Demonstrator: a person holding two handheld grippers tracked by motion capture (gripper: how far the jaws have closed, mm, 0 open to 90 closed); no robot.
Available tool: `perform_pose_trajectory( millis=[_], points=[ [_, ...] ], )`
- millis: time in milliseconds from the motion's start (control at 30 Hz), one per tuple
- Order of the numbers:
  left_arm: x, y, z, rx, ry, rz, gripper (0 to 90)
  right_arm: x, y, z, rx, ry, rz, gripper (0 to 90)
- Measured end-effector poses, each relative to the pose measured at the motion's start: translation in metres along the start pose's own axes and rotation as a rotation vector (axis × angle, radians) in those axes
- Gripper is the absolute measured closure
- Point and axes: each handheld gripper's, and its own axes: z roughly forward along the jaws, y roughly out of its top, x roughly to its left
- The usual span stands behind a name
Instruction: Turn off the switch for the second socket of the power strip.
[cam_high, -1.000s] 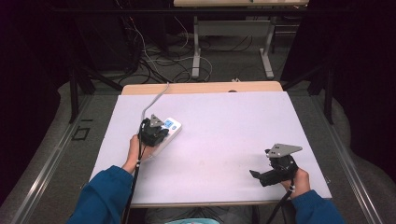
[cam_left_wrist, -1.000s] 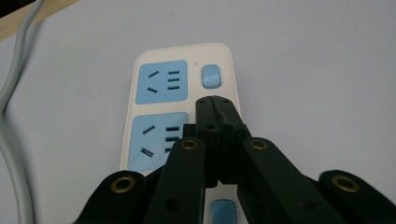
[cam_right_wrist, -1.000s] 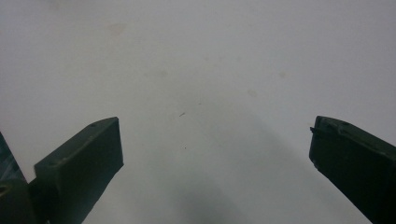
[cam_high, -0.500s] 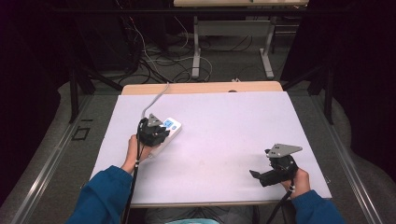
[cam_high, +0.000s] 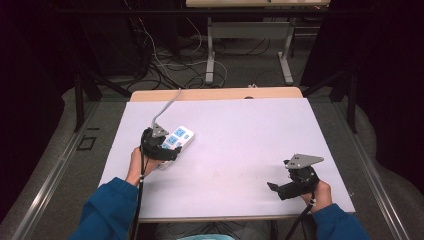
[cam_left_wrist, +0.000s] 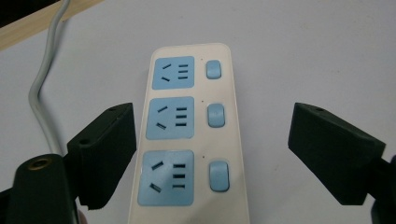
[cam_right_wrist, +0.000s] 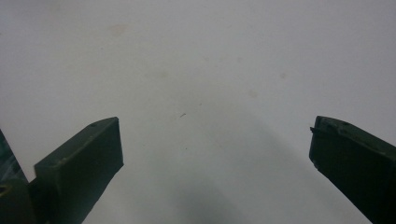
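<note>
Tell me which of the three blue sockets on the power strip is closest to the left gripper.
The bottom socket in the left gripper view, at the end of the power strip away from its cable; the other two lie farther up.

Quick count from my end of the feed: one power strip (cam_left_wrist: 189, 135) on the table (cam_high: 240, 130), white with blue faces. On it I get three sockets (cam_left_wrist: 170, 118), stacked in a row, and three little blue switches (cam_left_wrist: 215, 115), one beside each socket. One grey cord (cam_left_wrist: 41, 93) runs off it toward the table's far edge. Two grippers total, the left gripper (cam_left_wrist: 212, 154) and the right gripper (cam_right_wrist: 215, 163), each with two black jaws, so four jaws. Two hands, two blue sleeves (cam_high: 107, 212). One table.
</note>
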Motion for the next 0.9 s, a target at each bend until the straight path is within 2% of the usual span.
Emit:
perform_pose_trajectory(
  millis=[33, 67, 200, 233, 467, 900],
  points=[
    [0.0, -0.001, -0.004, 0.005, -0.001, 0.011, 9.1, 0.0, 0.0, 0.0, 0.005, 0.002, -0.001, 2.0],
    [-0.002, -0.001, -0.006, 0.0, -0.001, 0.001, 7.0, 0.0, 0.0, 0.0, 0.0, -0.001, 0.002, 2.0],
    [-0.005, -0.003, -0.016, 0.003, 0.008, 0.015, 0.6, 0.0, 0.0, 0.0, 0.005, 0.002, 0.0, 2.0],
    [-0.007, -0.004, -0.018, 0.003, 0.007, 0.008, 0.2, 0.0, 0.0, 0.0, 0.004, 0.004, 0.0, 2.0],
    [-0.015, -0.016, -0.034, 0.03, 0.03, 0.034, 0.0, 0.001, 0.0, 0.001, -0.007, -0.006, 0.003, 2.0],
    [-0.025, -0.04, -0.058, 0.02, 0.008, 0.062, 0.1, 0.001, 0.0, 0.001, -0.005, -0.001, 0.003, 2.0]
  ],
)
